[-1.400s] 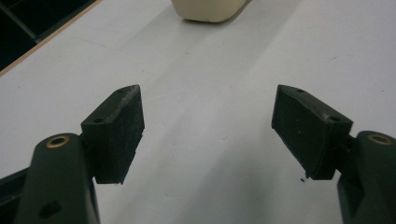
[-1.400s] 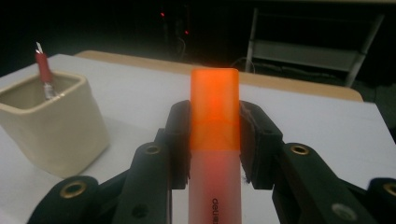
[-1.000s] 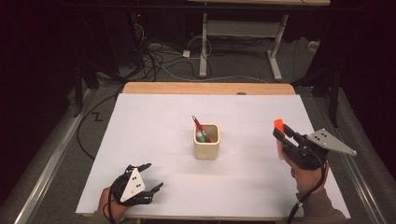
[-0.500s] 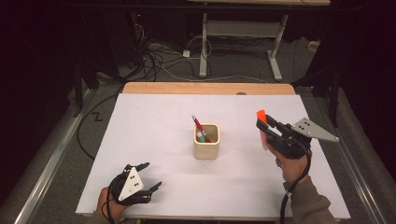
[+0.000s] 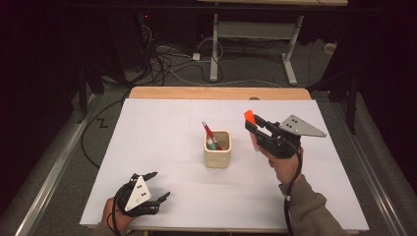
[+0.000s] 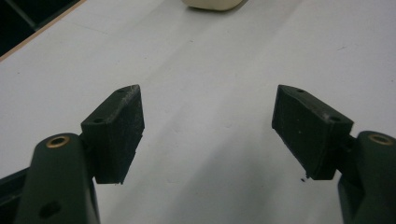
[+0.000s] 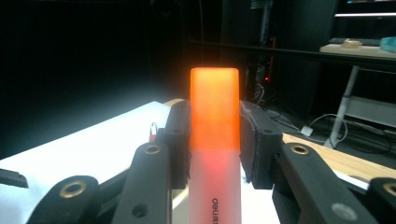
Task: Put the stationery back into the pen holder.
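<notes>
**Carrying an orange-capped marker toward the pen cup**

Holding the marker (image 7: pixel 215 140) in my right tool (image 5: pixel 255 129), I have both pads pressed flat against its barrel, cap end up and out past the jaw tips. In the high view the tool hangs above the worktop (image 5: pixel 162 128) at about three o'clock from the cream cup (image 5: pixel 217 149), near it but clearly apart. The cup sits close to the middle of the white sheet and already holds a red pen (image 5: pixel 210 132) leaning toward eleven o'clock, with something green beside it.

My left tool (image 5: pixel 152 189) rests low at about seven o'clock from the cup, well apart from it, jaws spread wide with nothing between them; its own camera shows bare sheet between the pads and the foot of the cup at twelve o'clock.

My guess is that the marker goes into the cup next, and the risks lie there. The cup's mouth is small and partly taken, so a tilted marker could catch the rim or knock against the red pen. The cup stands free, unsteadied by my other tool, so a sideways push could slide or tip it. Letting go too high could make the marker bounce out.
</notes>
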`<state>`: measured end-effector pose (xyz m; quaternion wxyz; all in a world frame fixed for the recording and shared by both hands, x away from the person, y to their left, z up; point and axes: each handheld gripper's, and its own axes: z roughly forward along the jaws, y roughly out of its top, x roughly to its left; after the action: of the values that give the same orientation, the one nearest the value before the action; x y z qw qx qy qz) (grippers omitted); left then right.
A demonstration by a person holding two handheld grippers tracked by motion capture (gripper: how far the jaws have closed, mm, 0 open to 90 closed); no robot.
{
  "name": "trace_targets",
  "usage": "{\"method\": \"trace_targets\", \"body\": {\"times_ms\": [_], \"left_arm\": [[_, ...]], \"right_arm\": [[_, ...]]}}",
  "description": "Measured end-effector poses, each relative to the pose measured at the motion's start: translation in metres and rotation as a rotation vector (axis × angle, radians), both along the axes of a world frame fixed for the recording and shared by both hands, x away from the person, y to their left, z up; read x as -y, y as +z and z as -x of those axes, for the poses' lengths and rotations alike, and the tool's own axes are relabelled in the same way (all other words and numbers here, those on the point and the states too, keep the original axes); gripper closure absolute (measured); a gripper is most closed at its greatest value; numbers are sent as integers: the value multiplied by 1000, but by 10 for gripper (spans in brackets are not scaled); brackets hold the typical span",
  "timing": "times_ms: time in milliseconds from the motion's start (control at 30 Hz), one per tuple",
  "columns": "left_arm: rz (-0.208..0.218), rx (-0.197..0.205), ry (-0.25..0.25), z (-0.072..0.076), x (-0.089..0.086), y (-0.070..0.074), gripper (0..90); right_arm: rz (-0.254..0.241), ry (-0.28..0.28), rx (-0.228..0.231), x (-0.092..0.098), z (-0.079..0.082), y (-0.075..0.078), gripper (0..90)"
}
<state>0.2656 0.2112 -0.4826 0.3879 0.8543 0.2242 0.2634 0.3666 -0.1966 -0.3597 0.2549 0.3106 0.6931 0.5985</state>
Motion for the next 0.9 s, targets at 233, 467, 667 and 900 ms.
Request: {"method": "trace_targets", "body": {"times_ms": [233, 467, 667, 900], "left_arm": [[8, 0, -6, 0, 0, 0, 246], [10, 1, -10, -1, -1, 0, 246], [20, 2, -10, -1, -2, 1, 246], [22, 3, -11, -1, -2, 1, 246]], "right_arm": [[2, 44, 9, -22, -5, -1, 672], [-7, 66, -2, -39, -14, -5, 672], [-2, 89, -2, -53, -18, -3, 672], [-16, 102, 3, -66, -21, -3, 672]]}}
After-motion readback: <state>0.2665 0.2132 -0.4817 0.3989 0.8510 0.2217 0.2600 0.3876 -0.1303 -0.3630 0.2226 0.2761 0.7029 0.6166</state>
